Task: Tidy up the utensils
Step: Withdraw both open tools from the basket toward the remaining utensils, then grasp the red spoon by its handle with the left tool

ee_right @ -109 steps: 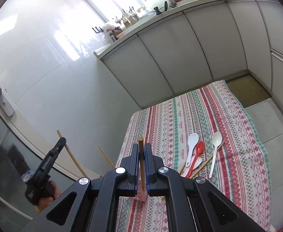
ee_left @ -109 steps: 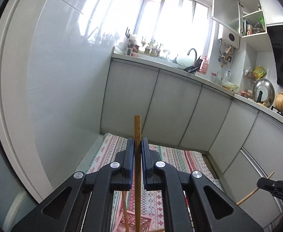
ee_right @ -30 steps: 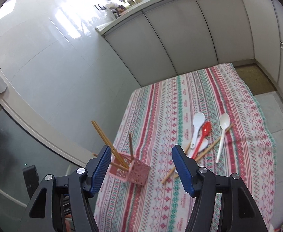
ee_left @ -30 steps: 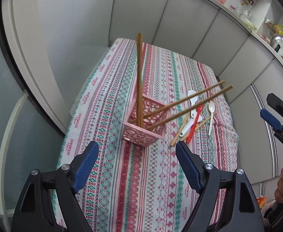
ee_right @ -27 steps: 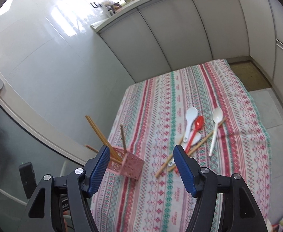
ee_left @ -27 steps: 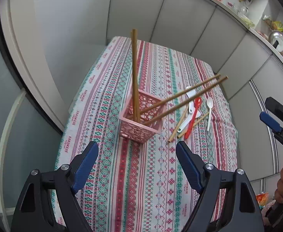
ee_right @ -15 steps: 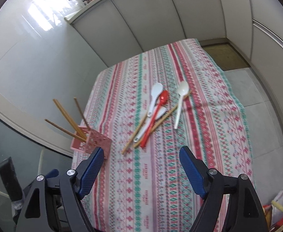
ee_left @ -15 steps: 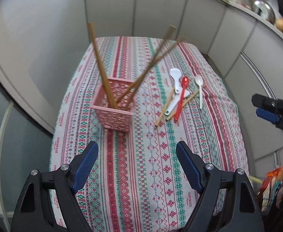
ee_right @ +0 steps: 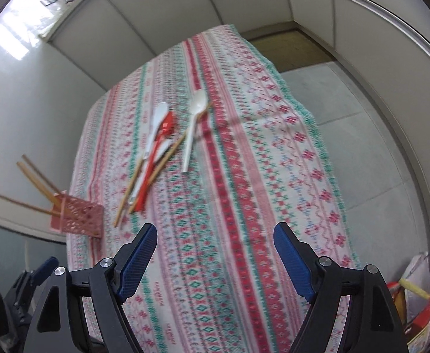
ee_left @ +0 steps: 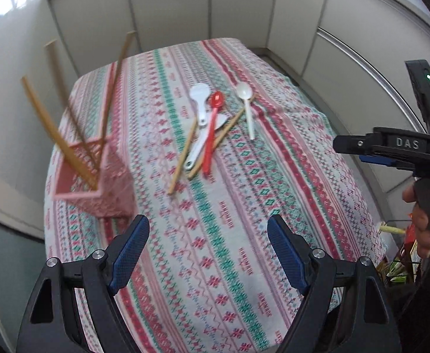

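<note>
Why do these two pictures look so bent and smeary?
Both views are fisheye, so the cabinet edges bow and the corners go black. In the left wrist view the pink basket and its chopsticks are motion-blurred, while the left hand-held gripper stays sharp. In the right wrist view the tablecloth is smeared and window glare washes out the top left.
</note>
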